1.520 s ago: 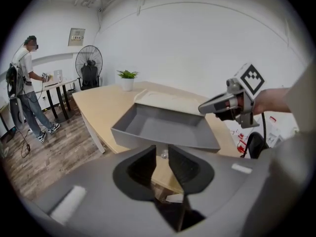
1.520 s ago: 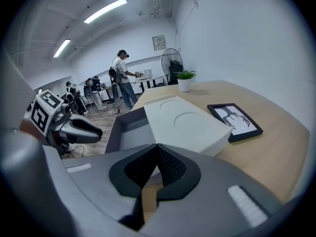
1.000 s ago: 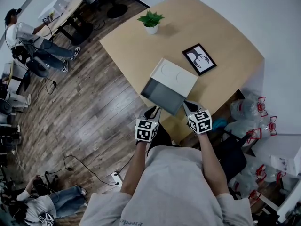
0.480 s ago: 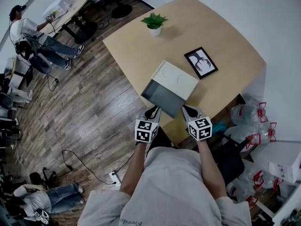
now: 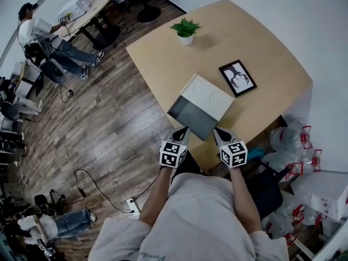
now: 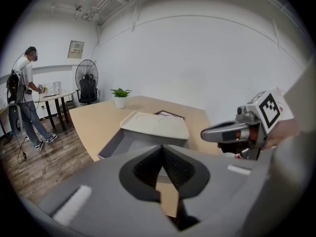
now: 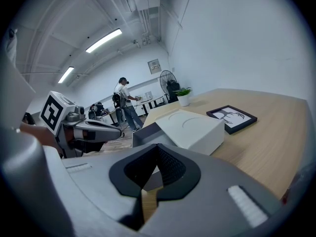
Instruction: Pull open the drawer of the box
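Right gripper [image 5: 217,130] edged back — fingers together, beside the open drawer [image 5: 191,118].

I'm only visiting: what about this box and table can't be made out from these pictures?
- Drawer front: in their own views, the left gripper and right gripper bodies mostly cover it; in the head view any handle is too small.
- Framed picture: its dark drawing is too small to identify in the head view.
- Table underside: hidden by the tabletop.

Cut-off print on the person's shirt [image 5: 201,222] reads roughly "Freedo".
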